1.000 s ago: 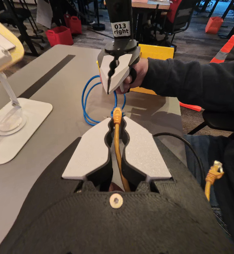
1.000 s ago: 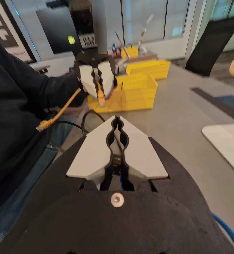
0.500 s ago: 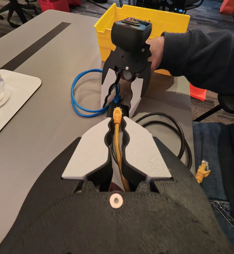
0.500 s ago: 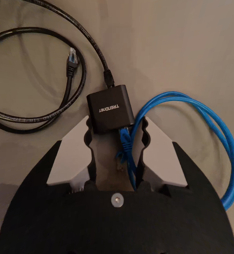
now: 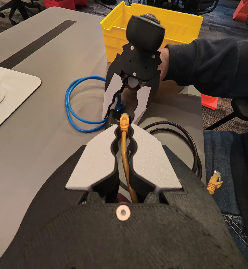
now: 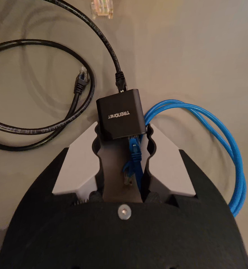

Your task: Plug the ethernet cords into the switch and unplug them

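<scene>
Your left tongs (image 5: pixel 124 128) are closed on the orange cord (image 5: pixel 125 157), gripping it just behind its plug (image 5: pixel 124 119), which sticks out past the tips and points at the near face of the black switch (image 6: pixel 121 115); the plug hangs just short of the switch, not yet in a port. The cord's other end (image 5: pixel 214 182) dangles off the bench edge beside your knee. Your right tongs (image 6: pixel 122 128) point down at the bench (image 5: pixel 40 138) and stand wide open, one finger on each side of the switch's far end; whether they touch its sides you cannot tell from these views. The blue cord (image 6: pixel 208 131) is plugged into the port on that end, its plug (image 6: pixel 135 150) lying between the open fingers, and its slack loops out over the bench on one side. The black cord (image 6: pixel 37 128) is plugged into the opposite face, coils beside the switch, and its free plug (image 6: pixel 80 83) lies inside the coil. A yellow bin (image 5: pixel 149 23) sits behind your right hand (image 5: pixel 163 62), and a white stand base (image 5: pixel 11 93) lies off to the left.
</scene>
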